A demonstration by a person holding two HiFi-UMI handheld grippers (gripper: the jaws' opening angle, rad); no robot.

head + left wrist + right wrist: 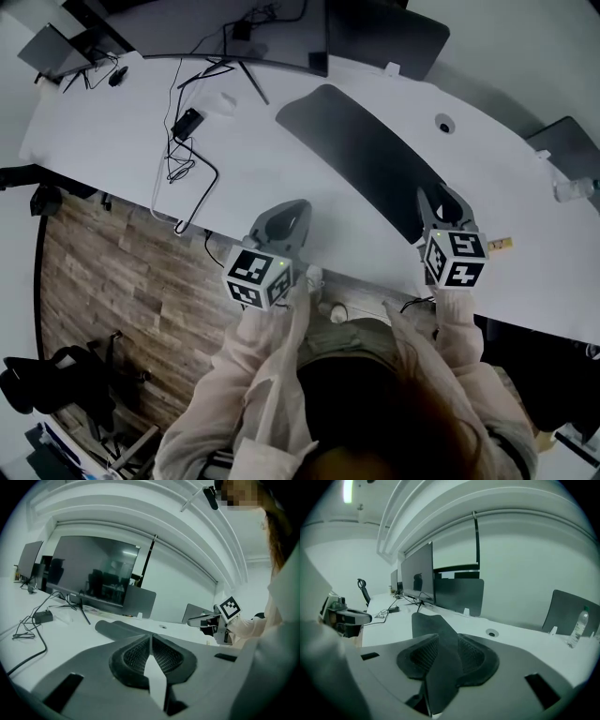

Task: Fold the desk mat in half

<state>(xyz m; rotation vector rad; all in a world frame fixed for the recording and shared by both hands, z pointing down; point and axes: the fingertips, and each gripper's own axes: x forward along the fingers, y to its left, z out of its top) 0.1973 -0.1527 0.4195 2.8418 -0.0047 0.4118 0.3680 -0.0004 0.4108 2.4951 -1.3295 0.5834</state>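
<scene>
Head view: mat point(366, 155) is lying slantwise on the table point(112, 141), with the right claw point(441, 202) at its near end. Left gripper view: left claw point(151, 645) is hovering clenched and empty. Right gripper view: right claw is pinching the mat's lifted end.

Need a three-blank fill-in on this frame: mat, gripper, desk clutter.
1. The gripper clamping the desk mat is the person's ___ one.
2. The mat lies on a ___ desk.
3. In the head view, the black power adapter sits to the mat's ___.
Missing words: right; white; left.
</scene>
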